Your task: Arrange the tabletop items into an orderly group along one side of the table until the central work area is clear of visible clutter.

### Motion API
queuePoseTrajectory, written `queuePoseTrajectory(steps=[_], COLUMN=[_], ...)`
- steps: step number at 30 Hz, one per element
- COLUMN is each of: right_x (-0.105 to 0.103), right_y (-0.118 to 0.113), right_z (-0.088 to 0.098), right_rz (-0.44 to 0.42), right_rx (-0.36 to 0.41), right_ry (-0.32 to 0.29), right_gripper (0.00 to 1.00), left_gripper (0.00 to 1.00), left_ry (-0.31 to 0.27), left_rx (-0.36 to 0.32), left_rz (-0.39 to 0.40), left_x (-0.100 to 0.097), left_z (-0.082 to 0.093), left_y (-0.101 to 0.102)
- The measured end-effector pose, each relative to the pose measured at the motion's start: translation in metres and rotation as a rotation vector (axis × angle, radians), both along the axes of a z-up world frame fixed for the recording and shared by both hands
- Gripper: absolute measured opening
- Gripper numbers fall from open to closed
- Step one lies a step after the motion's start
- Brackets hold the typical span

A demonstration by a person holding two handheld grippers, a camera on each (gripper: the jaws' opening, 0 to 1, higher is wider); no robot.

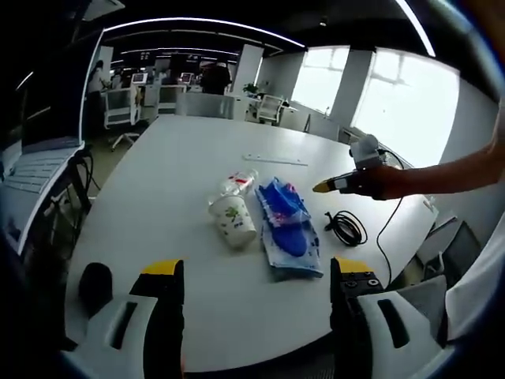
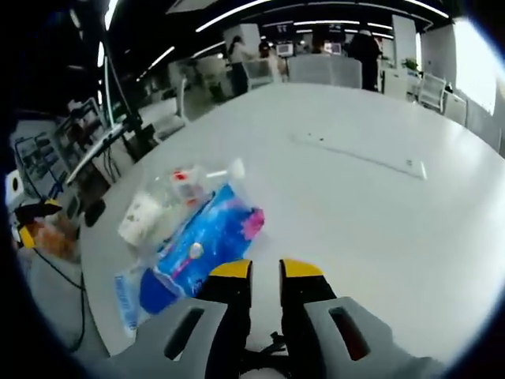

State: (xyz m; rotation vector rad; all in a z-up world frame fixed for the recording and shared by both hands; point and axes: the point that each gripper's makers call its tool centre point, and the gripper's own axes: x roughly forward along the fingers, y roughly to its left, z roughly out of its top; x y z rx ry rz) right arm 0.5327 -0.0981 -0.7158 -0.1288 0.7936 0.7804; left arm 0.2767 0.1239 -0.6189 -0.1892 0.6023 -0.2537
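Tabletop items sit in one cluster near the middle of the white table (image 1: 189,158): one blue plastic package (image 1: 286,229), one paper cup (image 1: 233,219) on its side touching it, one clear bottle (image 1: 237,184) with a red label, its writing too small to read, plus one coiled black cable (image 1: 346,227) just beside the package. Left gripper (image 1: 256,272) hovers with jaws wide apart and empty, low before the table's near edge. Right gripper (image 2: 266,270), held out level over the cable by a person's hand (image 1: 387,181), has its yellow tips nearly together with nothing between them.

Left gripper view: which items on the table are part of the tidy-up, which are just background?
Job items: paper cup, clear plastic bottle, blue plastic bag, black cable, ruler.

Background: office chairs, laptop, windows.
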Motion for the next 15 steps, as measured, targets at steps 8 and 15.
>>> queuePoseTrajectory(steps=[8,15], right_x=[0.013,0.022], right_y=[0.017,0.031], right_z=[0.001,0.005], right_rz=[0.044,0.082], right_rx=[-0.011,-0.017], right_ry=[-0.012,-0.016], right_gripper=[0.13,0.16], left_gripper=[0.77,0.77], left_ry=[0.004,0.013], left_rx=[-0.004,-0.004], left_rz=[0.008,0.01], left_x=[0.001,-0.001], left_z=[-0.001,-0.003], left_y=[0.001,0.002])
